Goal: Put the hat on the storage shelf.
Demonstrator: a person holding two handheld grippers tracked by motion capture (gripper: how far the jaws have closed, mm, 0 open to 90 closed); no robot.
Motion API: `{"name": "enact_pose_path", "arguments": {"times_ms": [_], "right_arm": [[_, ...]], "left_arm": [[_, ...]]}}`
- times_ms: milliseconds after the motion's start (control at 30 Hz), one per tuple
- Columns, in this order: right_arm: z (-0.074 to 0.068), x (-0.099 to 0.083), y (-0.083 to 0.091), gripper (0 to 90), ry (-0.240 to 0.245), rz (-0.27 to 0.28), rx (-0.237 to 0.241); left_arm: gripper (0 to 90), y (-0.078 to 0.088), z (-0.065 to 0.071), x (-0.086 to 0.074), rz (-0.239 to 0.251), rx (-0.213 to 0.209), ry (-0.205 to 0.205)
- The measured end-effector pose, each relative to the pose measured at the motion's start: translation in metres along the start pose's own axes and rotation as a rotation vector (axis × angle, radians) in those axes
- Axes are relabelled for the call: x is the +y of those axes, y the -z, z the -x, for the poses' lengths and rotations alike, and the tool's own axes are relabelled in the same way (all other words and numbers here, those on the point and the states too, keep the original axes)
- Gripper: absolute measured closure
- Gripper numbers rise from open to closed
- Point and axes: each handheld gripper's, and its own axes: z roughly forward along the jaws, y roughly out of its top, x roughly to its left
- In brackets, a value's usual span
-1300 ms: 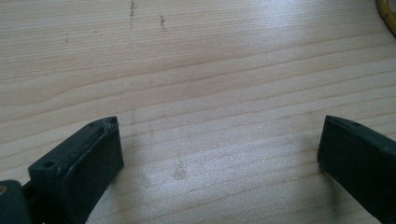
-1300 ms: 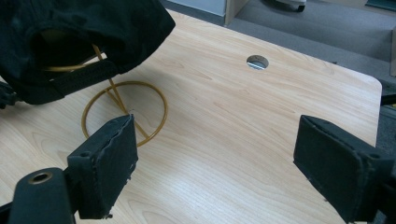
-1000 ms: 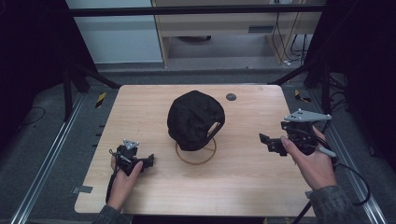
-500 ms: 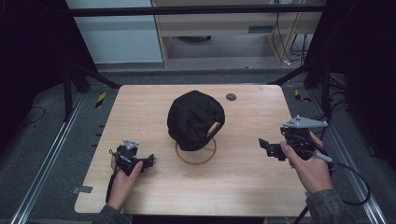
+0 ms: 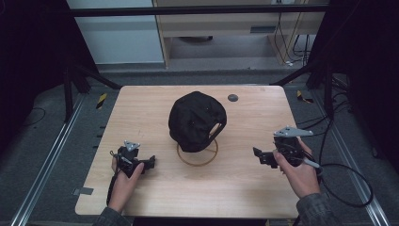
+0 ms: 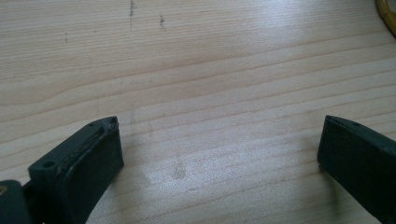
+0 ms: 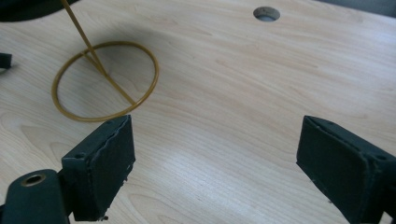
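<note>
Black cap (image 5: 196, 120) sits on a gold wire stand (image 5: 197, 153) at table (image 5: 254, 197) centre. Left gripper (image 5: 151, 162) and right gripper (image 5: 256, 154) flank the stand, both wide open, empty. Cap likely light, soft; grip the stiffer brim.

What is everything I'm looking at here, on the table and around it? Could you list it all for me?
Cap: one, black, middle of the table, sitting on top of a stand.
Stand: one, gold wire, a ring base flat on the table with a thin rod rising to the cap.
Table: one, light wood, centre of the high view.
Hole: one, dark and round, in the tabletop at the far side, right of the cap.
Left tongs: one, black, near-left part of the table, jaws open, holding nothing.
Right tongs: one, black, near-right part of the table, jaws open, holding nothing.
Hands: two, one gripping each tongs.
</note>
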Motion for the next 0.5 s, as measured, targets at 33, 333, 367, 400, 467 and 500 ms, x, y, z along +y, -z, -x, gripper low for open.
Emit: {"name": "enact_pose_path", "arguments": {"times_ms": [33,333,367,400,467,500], "right_arm": [[0.0,-0.002,-0.003,11.5,0.0,-0.003,0.001],[0.001,-0.021,-0.03,11.2,-0.021,-0.029,-0.005],[0.001,-0.023,-0.033,11.2,-0.024,-0.032,-0.004],[0.002,-0.025,-0.036,11.2,-0.024,-0.034,-0.009],[0.003,-0.029,-0.043,11.2,-0.029,-0.038,-0.011],[0.003,-0.029,-0.043,11.2,-0.029,-0.038,-0.011]], "left_arm": [[0.0,0.0,0.0,0.0,0.0,0.0,0.0],[0.0,0.0,0.0,0.0,0.0,0.0,0.0],[0.0,0.0,0.0,0.0,0.0,0.0,0.0],[0.0,0.0,0.0,0.0,0.0,0.0,0.0],[0.0,0.0,0.0,0.0,0.0,0.0,0.0],[0.0,0.0,0.0,0.0,0.0,0.0,0.0]]}}
